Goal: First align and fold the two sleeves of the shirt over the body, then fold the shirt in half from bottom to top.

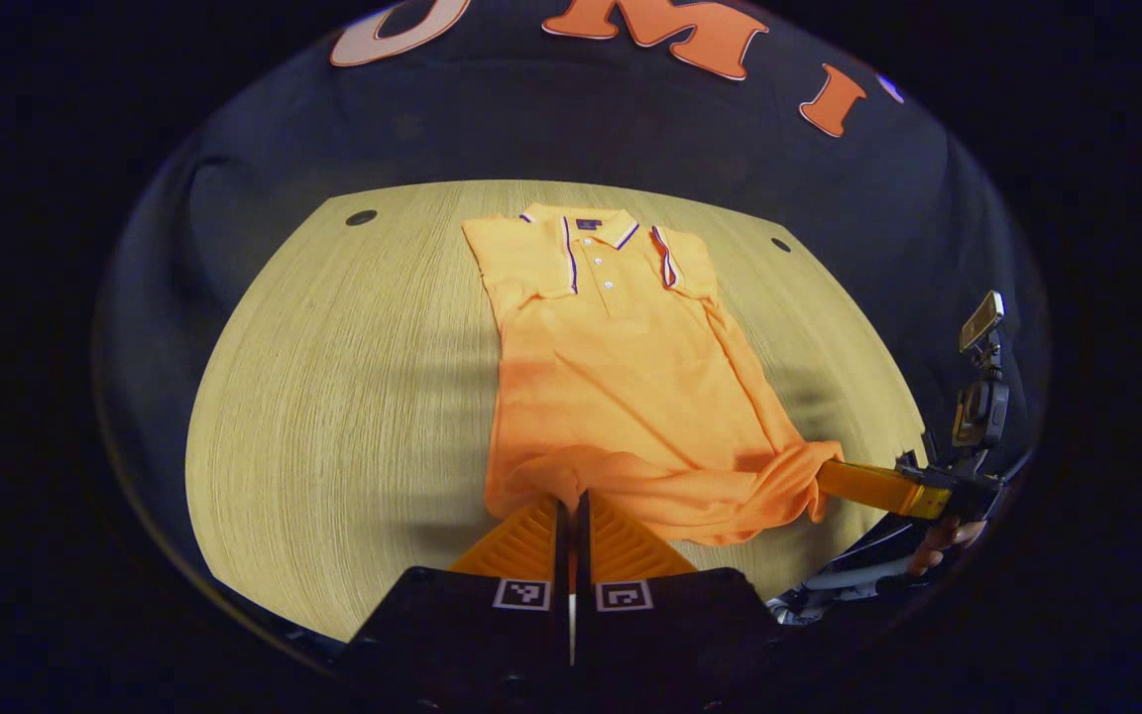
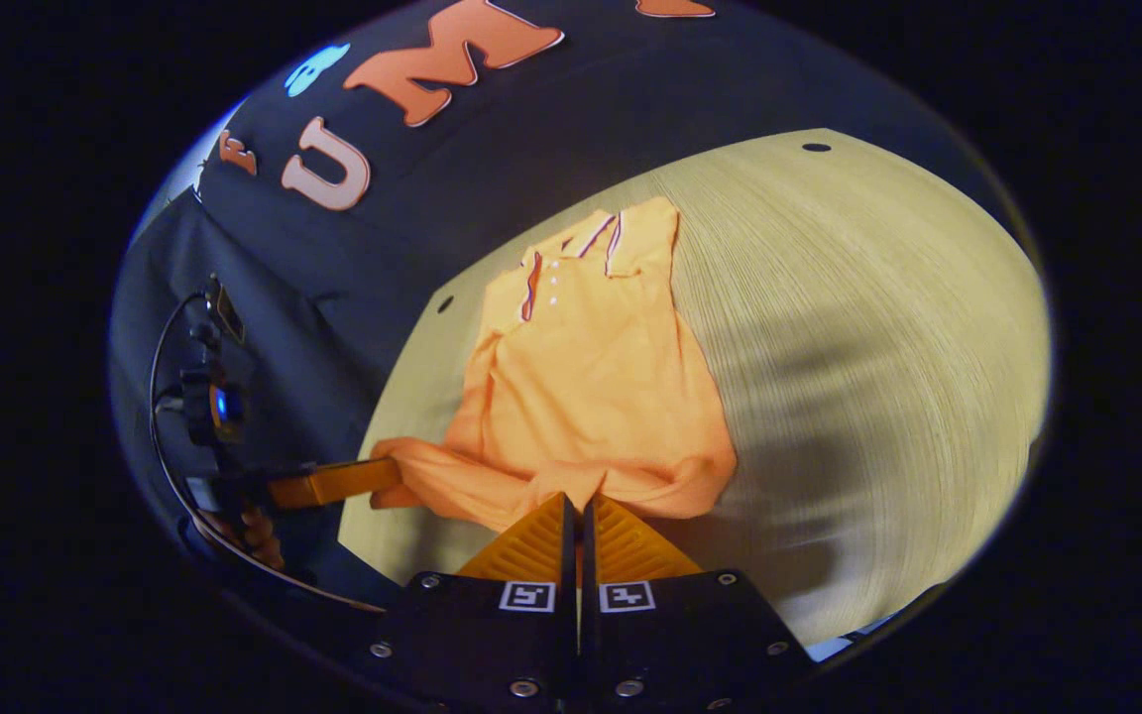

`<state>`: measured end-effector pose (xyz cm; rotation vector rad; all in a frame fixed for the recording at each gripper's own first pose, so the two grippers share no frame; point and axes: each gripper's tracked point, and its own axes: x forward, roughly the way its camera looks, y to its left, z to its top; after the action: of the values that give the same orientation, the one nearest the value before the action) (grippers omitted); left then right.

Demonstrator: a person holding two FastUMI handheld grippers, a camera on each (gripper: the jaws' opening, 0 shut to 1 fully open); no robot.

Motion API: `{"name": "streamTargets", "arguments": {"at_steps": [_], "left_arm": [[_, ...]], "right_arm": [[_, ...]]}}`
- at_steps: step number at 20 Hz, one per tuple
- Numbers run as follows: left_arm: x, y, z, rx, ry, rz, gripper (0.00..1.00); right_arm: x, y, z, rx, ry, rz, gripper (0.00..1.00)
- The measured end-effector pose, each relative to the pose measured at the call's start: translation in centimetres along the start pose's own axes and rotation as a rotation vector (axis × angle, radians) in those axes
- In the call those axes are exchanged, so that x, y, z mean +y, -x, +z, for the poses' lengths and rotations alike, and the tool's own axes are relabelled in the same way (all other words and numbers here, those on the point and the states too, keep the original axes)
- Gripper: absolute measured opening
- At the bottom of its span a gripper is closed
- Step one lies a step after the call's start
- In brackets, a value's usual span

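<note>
Both grippers (image 1: 572,504) (image 2: 576,501) clamp the shirt (image 1: 621,367) hem.

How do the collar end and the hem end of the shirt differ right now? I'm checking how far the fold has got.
The collar end lies flat on the table; the hem end is bunched and lifted. No tool touches the collar end, while the left tool and the right tool each pinch a corner of the hem end. Both ends belong to one orange shirt, sleeves already folded in.
</note>
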<state>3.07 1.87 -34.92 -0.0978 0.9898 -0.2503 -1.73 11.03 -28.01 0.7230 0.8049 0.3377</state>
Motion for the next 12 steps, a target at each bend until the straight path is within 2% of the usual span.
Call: {"name": "streamTargets", "arguments": {"at_steps": [3,12], "left_arm": [[0.2,0.3,1.8,-0.032,-0.011,-0.005,0.02],[0.2,0.0,11.6,-0.152,-0.032,-0.051,0.02]], "right_arm": [[1.7,-0.1,3.1,-0.050,-0.040,0.061,0.02],[2.8,-0.3,12.7,-0.198,-0.073,0.086,0.01]]}}
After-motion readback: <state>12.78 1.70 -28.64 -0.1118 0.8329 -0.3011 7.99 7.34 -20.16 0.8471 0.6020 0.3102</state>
